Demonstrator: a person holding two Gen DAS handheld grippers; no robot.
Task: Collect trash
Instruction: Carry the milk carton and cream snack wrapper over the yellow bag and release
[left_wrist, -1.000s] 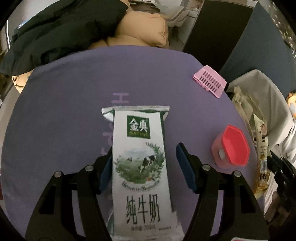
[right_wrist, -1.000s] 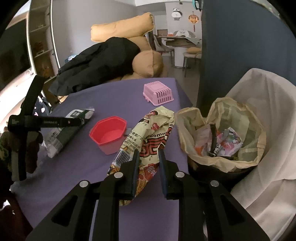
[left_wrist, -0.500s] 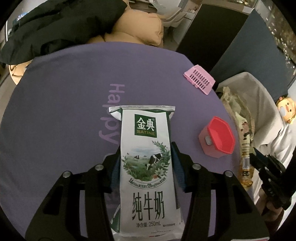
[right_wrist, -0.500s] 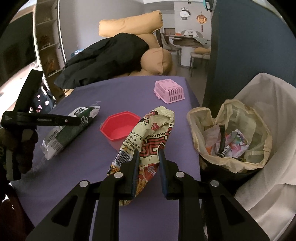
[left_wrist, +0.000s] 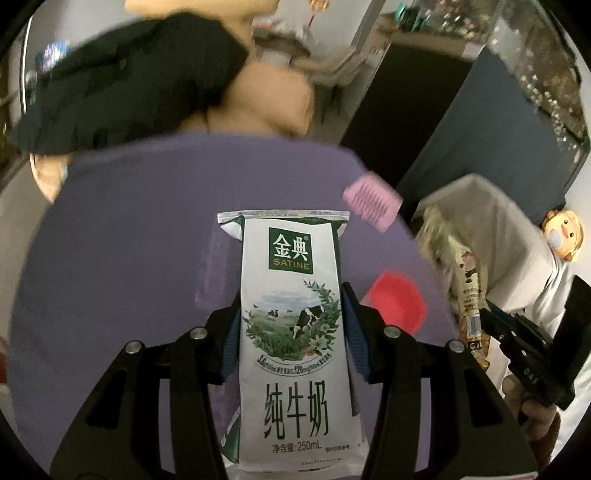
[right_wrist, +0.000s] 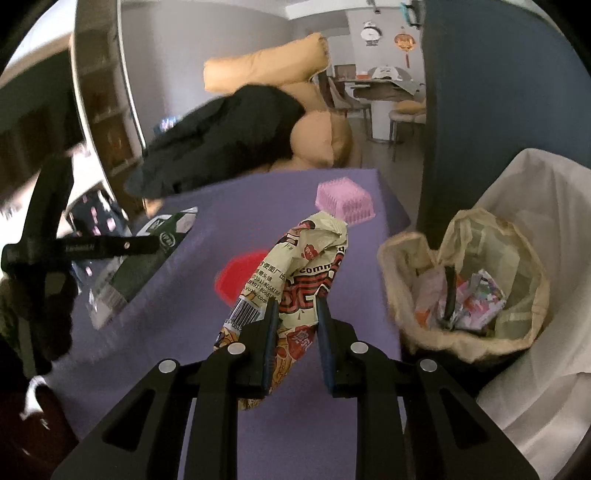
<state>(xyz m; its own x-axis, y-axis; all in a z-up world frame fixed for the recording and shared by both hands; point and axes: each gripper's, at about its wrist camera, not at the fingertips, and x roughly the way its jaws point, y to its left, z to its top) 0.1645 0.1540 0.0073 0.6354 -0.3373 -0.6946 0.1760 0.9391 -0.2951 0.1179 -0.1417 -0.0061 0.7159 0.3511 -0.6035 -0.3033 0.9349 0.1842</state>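
White-and-green milk pouch (left_wrist: 291, 332), cow printed, pinched in left tongs (left_wrist: 290, 332)

A white and green 250 mL milk carton (left_wrist: 295, 332), flattened and printed with a cow in a meadow, stands lengthwise above the purple table. A crumpled cream and red snack wrapper (right_wrist: 295, 291) with a barcode juts up beside the lined trash bin (right_wrist: 461, 343) holding colourful litter

Glossy printed milk carton (left_wrist: 295, 332), crinkled foil wrapper (right_wrist: 306, 266), matt purple cloth (left_wrist: 129, 240)
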